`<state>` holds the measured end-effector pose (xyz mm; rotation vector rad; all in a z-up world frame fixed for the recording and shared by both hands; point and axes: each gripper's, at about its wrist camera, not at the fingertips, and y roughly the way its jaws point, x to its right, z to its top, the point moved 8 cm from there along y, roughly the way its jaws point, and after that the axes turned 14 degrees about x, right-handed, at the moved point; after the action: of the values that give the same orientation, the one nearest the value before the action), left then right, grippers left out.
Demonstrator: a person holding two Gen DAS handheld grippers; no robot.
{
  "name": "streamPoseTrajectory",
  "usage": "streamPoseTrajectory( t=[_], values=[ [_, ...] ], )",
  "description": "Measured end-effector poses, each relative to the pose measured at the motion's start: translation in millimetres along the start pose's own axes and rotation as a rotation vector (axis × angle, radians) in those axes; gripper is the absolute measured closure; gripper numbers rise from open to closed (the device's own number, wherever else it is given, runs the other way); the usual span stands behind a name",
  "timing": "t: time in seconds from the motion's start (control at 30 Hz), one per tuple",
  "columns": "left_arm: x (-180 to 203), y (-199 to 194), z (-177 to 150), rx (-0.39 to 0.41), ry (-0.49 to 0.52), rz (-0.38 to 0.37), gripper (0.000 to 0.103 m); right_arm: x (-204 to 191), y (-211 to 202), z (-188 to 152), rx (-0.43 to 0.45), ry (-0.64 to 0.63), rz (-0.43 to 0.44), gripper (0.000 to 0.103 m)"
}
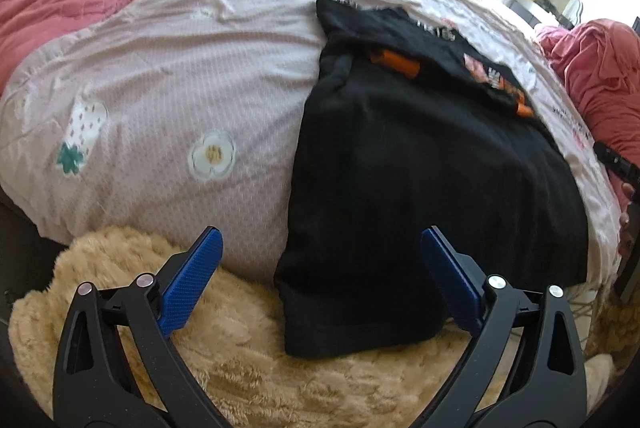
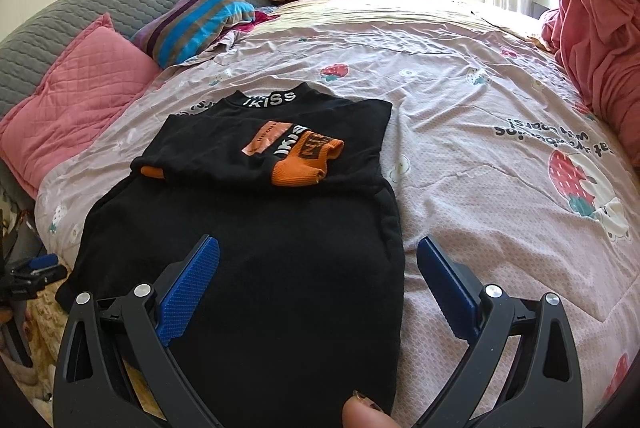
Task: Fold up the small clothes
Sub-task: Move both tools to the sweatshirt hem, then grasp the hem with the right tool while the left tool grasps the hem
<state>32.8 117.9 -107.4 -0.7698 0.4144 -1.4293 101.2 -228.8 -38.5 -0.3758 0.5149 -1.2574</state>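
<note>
Black knit sweater with orange cuffs lies lengthwise, collar toward frame top, hem at bottom, both claws spread apart, empty.

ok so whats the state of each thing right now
black sweater: flat on the bed, sleeves folded in across the chest, hem end hanging over the edge
orange cuff: lying on top of the chest
left gripper: jaws open, holding nothing
right gripper: jaws open, holding nothing

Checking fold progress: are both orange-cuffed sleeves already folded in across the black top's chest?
Yes: in the right wrist view both orange cuffs lie on the black top, sleeves crossed over its chest.
</note>
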Motion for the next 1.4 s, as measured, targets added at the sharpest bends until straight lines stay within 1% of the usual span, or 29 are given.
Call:
streamPoseTrajectory(
  t=[0.07, 0.13, 0.2, 0.23, 0.3, 0.33, 0.37, 0.4, 0.43, 0.53, 0.67, 0.77, 0.83, 0.87, 0.9, 0.97, 1.0, 1.03, 1.07, 1.13, 1.17, 1.23, 1.27, 1.3, 1.4],
  values=[
    [0.2, 2.7, -5.8, -0.024, -0.007, -0.019, 0.017, 0.9, -1.6, -1.4, -0.002, -0.003, -0.003, 0.005],
    [2.9, 3.8, -10.2, -0.042, -0.012, -0.057, 0.021, 1.5, -4.1, -3.0, -0.004, -0.013, -0.006, 0.005],
    [3.9, 5.9, -14.3, -0.063, -0.004, -0.072, 0.026, 3.4, -6.0, -4.6, -0.009, -0.023, -0.012, 0.005],
    [3.6, 8.1, -17.7, -0.083, 0.002, -0.07, 0.032, 5.1, -7.9, -6.0, -0.013, -0.027, -0.014, 0.005],
    [3.9, 10.8, -21.1, -0.103, 0.026, -0.066, 0.036, 8.4, -12.0, -10.2, -0.023, -0.03, -0.017, 0.005],
    [4.6, 12.3, -22.8, -0.112, 0.039, -0.068, 0.04, 9.4, -13.3, -12.0, -0.028, -0.032, -0.017, 0.005],
    [6.1, 14.5, -24.3, -0.124, 0.043, -0.08, 0.048, 11.1, -15.6, -15.4, -0.036, -0.033, -0.018, 0.005],
    [7.8, 16.0, -25.7, -0.136, 0.039, -0.099, 0.05, 12.3, -18.0, -19.5, -0.047, -0.035, -0.016, 0.005],
    [8.9, 17.9, -27.4, -0.146, 0.04, -0.109, 0.05, 12.7, -20.1, -22.8, -0.055, -0.037, -0.014, 0.005],
    [10.4, 22.6, -29.9, -0.162, 0.069, -0.105, 0.05, 14.3, -28.2, -36.6, -0.092, -0.042, 0.0, 0.005],
    [10.2, 25.2, -27.6, -0.171, 0.064, -0.116, 0.05, 8.9, -41.4, -60.9, -0.167, -0.05, 0.046, 0.005],
    [10.0, 25.7, -26.8, -0.174, 0.058, -0.125, 0.05, 0.9, -52.0, -82.9, -0.23, -0.05, 0.096, 0.005],
    [10.8, 25.8, -26.6, -0.175, 0.059, -0.128, 0.05, -1.6, -57.5, -94.8, -0.262, -0.062, 0.101, 0.006],
    [10.8, 25.7, -26.9, -0.176, 0.06, -0.128, 0.05, -1.9, -60.2, -101.0, -0.279, -0.07, 0.097, 0.01],
    [10.8, 25.6, -26.9, -0.178, 0.06, -0.128, 0.05, -0.8, -62.7, -108.3, -0.299, -0.072, 0.095, 0.022],
    [11.3, 25.1, -26.8, -0.183, 0.062, -0.125, 0.05, 1.8, -64.4, -119.3, -0.332, -0.053, 0.094, 0.029],
    [10.9, 24.6, -25.9, -0.184, 0.065, -0.123, 0.05, 3.1, -64.7, -125.3, -0.345, -0.031, 0.107, 0.036],
    [10.1, 24.0, -24.9, -0.182, 0.068, -0.121, 0.05, 4.5, -63.8, -132.1, -0.365, -0.007, 0.119, 0.041],
    [9.4, 23.7, -24.2, -0.18, 0.068, -0.119, 0.05, 6.5, -62.2, -138.0, -0.38, 0.007, 0.119, 0.047],
    [7.5, 22.8, -22.8, -0.177, 0.061, -0.115, 0.05, 10.3, -58.1, -145.5, -0.393, 0.024, 0.11, 0.055],
    [6.3, 21.8, -22.1, -0.176, 0.06, -0.113, 0.05, 11.5, -56.0, -148.3, -0.393, 0.034, 0.109, 0.061],
    [2.0, 19.7, -21.7, -0.176, 0.063, -0.101, 0.05, 10.4, -54.9, -146.3, -0.378, 0.048, 0.13, 0.079],
    [-0.1, 18.5, -21.7, -0.178, 0.065, -0.095, 0.05, 8.7, -55.1, -143.4, -0.37, 0.044, 0.143, 0.092],
    [-2.2, 17.6, -21.6, -0.181, 0.065, -0.091, 0.05, 6.9, -56.4, -140.1, -0.358, 0.03, 0.153, 0.094],
    [-6.9, 14.5, -21.8, -0.196, 0.052, -0.103, 0.05, 0.4, -62.5, -122.0, -0.304, 0.013, 0.21, 0.095]
  ],
)
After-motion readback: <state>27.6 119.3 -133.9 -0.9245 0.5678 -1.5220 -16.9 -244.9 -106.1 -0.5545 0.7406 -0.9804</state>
